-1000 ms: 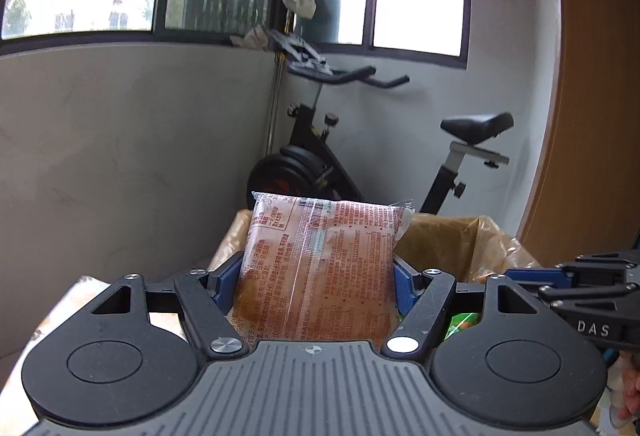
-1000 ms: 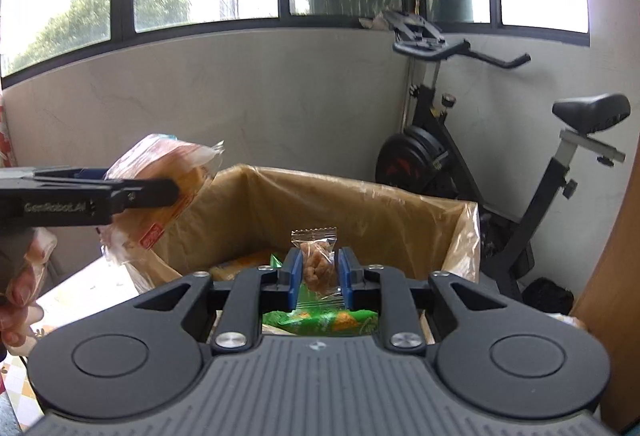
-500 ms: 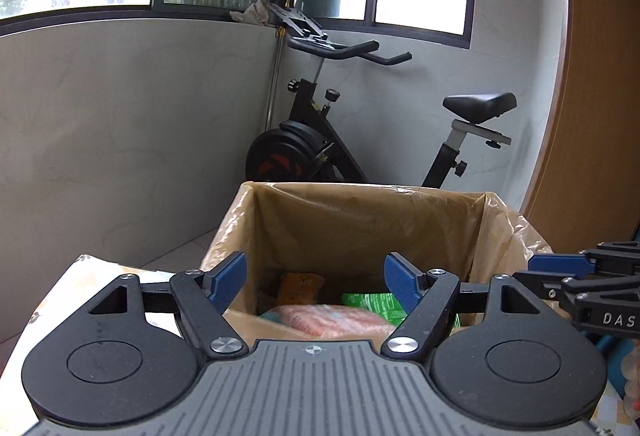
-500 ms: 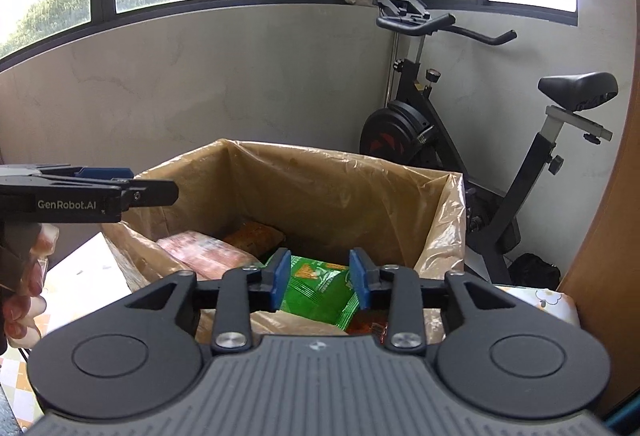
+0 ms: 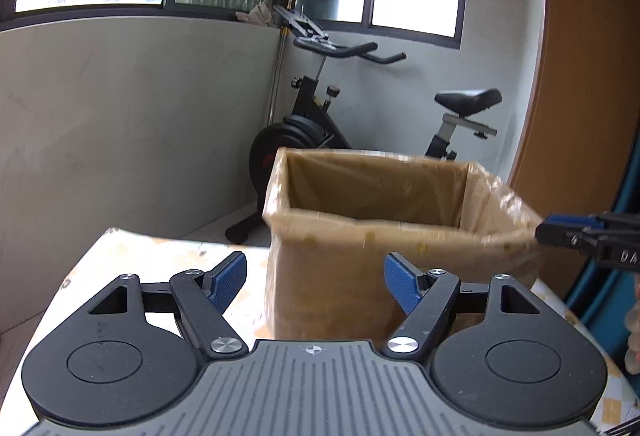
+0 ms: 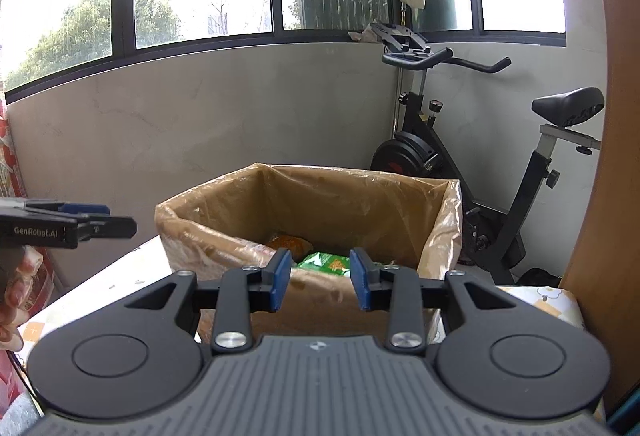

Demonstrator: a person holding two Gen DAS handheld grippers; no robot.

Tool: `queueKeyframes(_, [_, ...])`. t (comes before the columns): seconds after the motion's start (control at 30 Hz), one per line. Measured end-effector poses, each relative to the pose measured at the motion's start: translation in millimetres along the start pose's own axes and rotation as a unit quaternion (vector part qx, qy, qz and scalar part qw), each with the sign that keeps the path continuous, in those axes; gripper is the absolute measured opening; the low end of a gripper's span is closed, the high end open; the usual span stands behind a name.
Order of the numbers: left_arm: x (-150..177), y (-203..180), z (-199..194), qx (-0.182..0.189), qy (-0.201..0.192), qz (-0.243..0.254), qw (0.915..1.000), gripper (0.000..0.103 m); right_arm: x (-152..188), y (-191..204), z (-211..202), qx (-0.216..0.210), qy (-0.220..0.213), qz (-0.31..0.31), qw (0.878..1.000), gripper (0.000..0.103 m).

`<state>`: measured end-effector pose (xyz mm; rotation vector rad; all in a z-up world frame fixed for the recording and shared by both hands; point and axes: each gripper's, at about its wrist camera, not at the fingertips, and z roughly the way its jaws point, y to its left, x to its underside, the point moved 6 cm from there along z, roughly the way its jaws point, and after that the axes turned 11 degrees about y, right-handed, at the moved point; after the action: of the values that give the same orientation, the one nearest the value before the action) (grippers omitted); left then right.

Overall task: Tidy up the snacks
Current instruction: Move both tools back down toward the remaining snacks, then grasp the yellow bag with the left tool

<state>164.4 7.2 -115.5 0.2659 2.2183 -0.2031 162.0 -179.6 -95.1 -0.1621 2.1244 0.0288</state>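
- Now, in the left wrist view, the left gripper (image 5: 314, 278) fills the lower frame with its blue pads wide apart and nothing between them.
- Just beyond it, at centre, stands the box (image 5: 332, 276), lined with a tan plastic bag; from this view its inside is not visible.
- At the right edge of that view the right gripper (image 5: 560, 232) pokes in, level with the box's right rim.
- In the right wrist view, the right gripper (image 6: 320, 276) sits low centre, its pads set apart with a gap and holding nothing.
- Past its pads, inside the box (image 6: 224, 248), lie the snacks: a green packet (image 6: 326, 263) at centre and an orange-brown packet (image 6: 290, 242) just to its upper left, both low against the near wall.
- At the left edge of that view the left gripper (image 6: 102, 224) reaches in, with a hand (image 6: 16, 296) below it.
- The box rests on a table (image 5: 132, 256) with a pale patterned cloth.
- An exercise bike (image 6: 460, 156) stands behind the box, right of centre, against the grey wall under the windows.
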Motion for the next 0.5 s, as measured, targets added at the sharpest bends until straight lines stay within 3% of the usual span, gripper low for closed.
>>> queueKeyframes(0.2, [41.4, -4.3, 17.8, 0.013, 0.044, -0.011, 0.9989, 0.078, 32.9, 3.4, -6.5, -0.001, 0.011, 0.028, 1.000, 0.036])
queueKeyframes(0.5, [91.3, -22.0, 55.4, 0.035, 0.105, -0.020, 0.9936, 0.079, 86.4, 1.9, 11.4, -0.002, 0.068, 0.045, 0.997, 0.036])
